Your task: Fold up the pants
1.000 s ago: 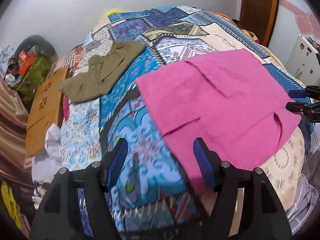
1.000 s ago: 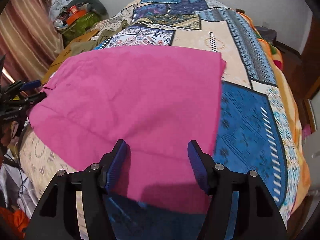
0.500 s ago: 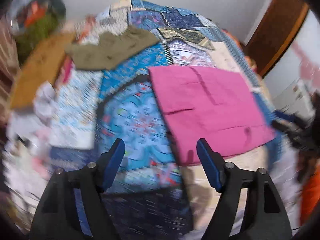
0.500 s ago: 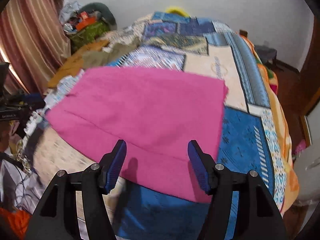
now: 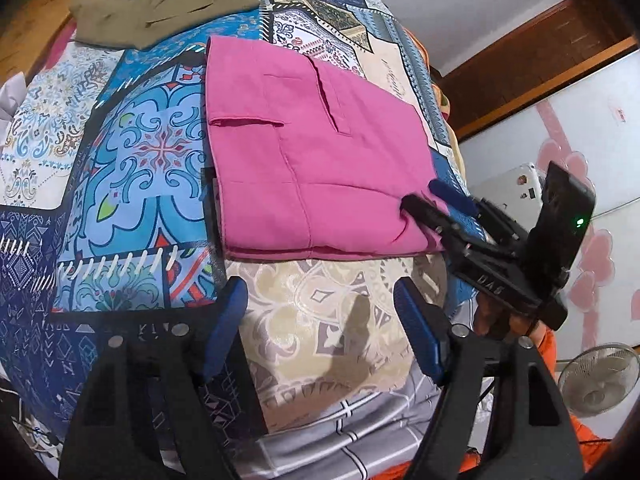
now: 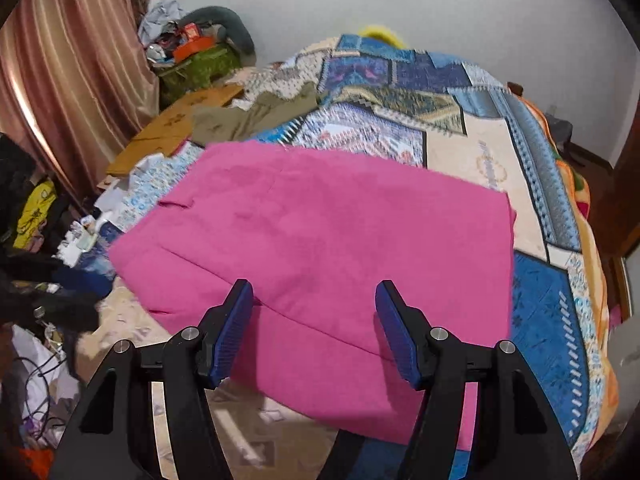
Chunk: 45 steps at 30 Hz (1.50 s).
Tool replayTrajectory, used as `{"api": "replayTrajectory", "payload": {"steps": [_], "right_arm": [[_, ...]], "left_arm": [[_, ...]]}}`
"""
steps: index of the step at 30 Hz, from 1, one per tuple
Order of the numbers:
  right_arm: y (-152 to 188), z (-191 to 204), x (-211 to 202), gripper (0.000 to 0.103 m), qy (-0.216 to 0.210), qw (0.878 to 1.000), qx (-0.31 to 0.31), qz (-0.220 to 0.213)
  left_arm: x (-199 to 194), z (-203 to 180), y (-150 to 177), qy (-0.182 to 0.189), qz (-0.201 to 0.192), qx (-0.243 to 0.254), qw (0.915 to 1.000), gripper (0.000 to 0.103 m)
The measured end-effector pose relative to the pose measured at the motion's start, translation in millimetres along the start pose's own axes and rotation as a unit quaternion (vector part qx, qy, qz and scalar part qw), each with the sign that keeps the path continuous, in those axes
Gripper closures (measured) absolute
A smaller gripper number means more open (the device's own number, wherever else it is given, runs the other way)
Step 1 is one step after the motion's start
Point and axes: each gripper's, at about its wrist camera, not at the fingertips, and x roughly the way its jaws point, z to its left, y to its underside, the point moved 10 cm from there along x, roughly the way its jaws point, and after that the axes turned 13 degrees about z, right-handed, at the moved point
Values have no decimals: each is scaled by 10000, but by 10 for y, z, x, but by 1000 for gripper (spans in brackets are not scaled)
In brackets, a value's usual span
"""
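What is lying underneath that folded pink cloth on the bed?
The folded pink pants lie flat on a colourful patchwork bedspread, whose blue and beige patches show all around them. Whatever lies directly beneath the pink fabric is covered and cannot be seen.

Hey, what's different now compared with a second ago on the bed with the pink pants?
The left claw has pulled back off the folded pink pants and now hangs open over the beige patch of the patchwork quilt. The right claw has edged toward the pants' near corner, still open. The pants and the olive garment lie as before.
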Motion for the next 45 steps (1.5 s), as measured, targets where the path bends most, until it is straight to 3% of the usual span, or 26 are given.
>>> {"api": "replayTrajectory", "payload": {"steps": [7,11,13,14,17,19,24,27,33,36,37,39,45], "right_arm": [[147,-39,107,43,-459,9984,304,130],[162,-19,106,43,-535,9980,311,124],[167,-11,105,43,-542,9980,302,113],[170,-10,103,43,-558,9979,306,108],[171,-15,104,43,-576,9978,323,94],[173,-26,93,43,-566,9978,344,75],[227,-108,62,43,-503,9978,434,60],[293,-141,33,43,-527,9975,462,70],[391,-135,-17,43,-511,9978,422,63],[388,-139,5,43,-581,9972,478,17],[382,-144,16,43,-606,9968,521,13],[374,-152,24,43,-606,9966,556,4],[391,-168,12,43,-575,9967,578,11]], "left_arm": [[64,34,-206,479,-272,-513,9972,25],[67,74,-360,483,-417,-695,9955,28],[71,92,-399,204,-484,-661,9964,49],[85,107,-425,-15,-493,-620,9969,67],[87,112,-463,-171,-578,-516,9968,79],[38,125,-494,-480,-763,-410,9951,83],[-210,267,-513,-1526,-1304,-166,9795,84],[-364,451,-458,-1967,-1474,-177,9692,84],[-673,765,-359,-3296,-1837,-49,9261,84],[-812,649,-382,-3487,-2059,201,9141,85],[-885,533,-421,-3588,-2226,380,9057,85],[-966,328,-476,-3590,-2411,627,8995,86],[-1122,-430,-690,-2910,-2760,1389,9055,87]]}}
